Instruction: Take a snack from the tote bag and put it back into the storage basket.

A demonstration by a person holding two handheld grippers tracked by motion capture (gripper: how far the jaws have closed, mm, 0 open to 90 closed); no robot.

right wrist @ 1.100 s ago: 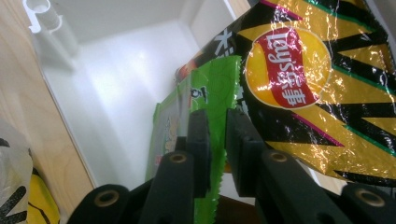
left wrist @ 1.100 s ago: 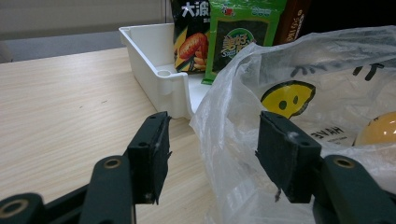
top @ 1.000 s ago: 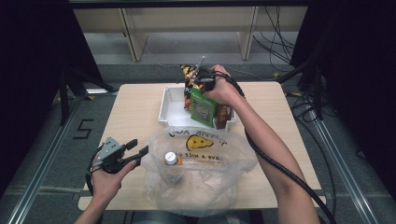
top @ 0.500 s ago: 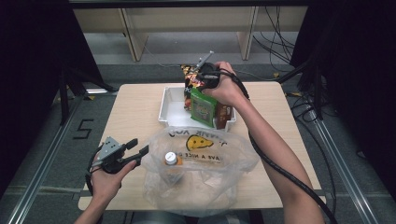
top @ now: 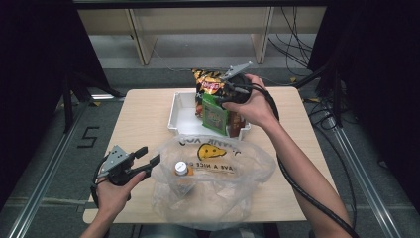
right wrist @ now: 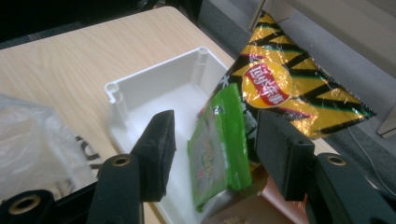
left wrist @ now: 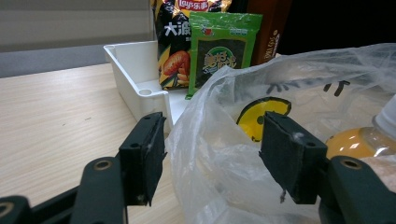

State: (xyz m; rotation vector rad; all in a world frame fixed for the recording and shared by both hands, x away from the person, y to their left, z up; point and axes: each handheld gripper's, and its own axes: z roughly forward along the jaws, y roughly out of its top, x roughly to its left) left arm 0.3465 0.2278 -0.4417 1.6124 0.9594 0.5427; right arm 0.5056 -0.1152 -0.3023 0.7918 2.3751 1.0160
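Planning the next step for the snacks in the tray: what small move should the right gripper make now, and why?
Probably close the right gripper on the green packet: its jaws have just been opening and stand apart around the packet, which leans upright in the white tray near the plastic bag.

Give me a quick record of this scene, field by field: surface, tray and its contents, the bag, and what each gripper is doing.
surface: wooden table
tray: white tray at the far middle
tray contents: chip bag and green snack packet, both upright
bag: clear plastic bag in front of the tray, bottle inside
left gripper: open, bag's edge between the jaws
right gripper: jaws have just been opening, above the packets, gripping nothing
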